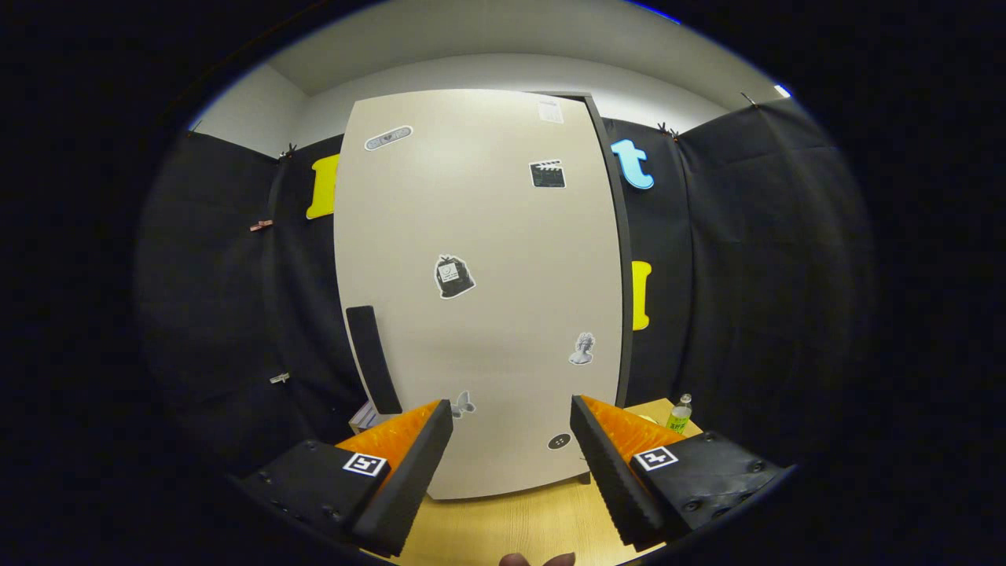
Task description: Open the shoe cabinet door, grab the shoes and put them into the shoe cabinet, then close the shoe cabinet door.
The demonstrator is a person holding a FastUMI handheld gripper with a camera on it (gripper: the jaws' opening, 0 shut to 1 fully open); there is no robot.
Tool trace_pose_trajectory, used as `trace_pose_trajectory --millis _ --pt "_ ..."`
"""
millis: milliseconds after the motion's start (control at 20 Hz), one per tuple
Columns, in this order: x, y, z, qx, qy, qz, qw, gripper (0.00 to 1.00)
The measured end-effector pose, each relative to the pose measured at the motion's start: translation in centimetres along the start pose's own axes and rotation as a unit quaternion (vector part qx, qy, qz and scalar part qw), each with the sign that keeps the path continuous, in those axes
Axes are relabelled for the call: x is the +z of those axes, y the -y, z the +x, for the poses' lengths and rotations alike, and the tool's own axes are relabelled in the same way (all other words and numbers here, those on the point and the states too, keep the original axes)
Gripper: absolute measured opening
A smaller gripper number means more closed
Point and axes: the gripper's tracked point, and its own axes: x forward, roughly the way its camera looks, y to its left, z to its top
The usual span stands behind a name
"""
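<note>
**Gripper view: door shut, handle off to one side**

The gripper [511, 440] hangs released, fingers spread wide with nothing between them, facing the closed shoe cabinet door [479, 299] on the wooden surface [511, 523]. The dark handle [373, 358] sits beyond the left finger, not between the two. Going straight in would likely bump the flat panel; a skewed pinch could slip off. A green bottle [680, 414] beside the cabinet could get knocked. I can't spot shoes.

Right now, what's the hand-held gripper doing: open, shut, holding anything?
Hand-held gripper: open, holding nothing, fingers spread before the closed shoe cabinet door.
</note>
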Motion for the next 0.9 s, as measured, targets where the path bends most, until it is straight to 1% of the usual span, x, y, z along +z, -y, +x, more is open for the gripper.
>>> trace_pose_trajectory --millis 400,900 --pt "-0.37 -0.5 0.27 0.004 -0.003 0.001 1.0 0.98" --pt "-0.12 -0.43 0.81 -0.001 0.001 0.0 1.0 0.98"
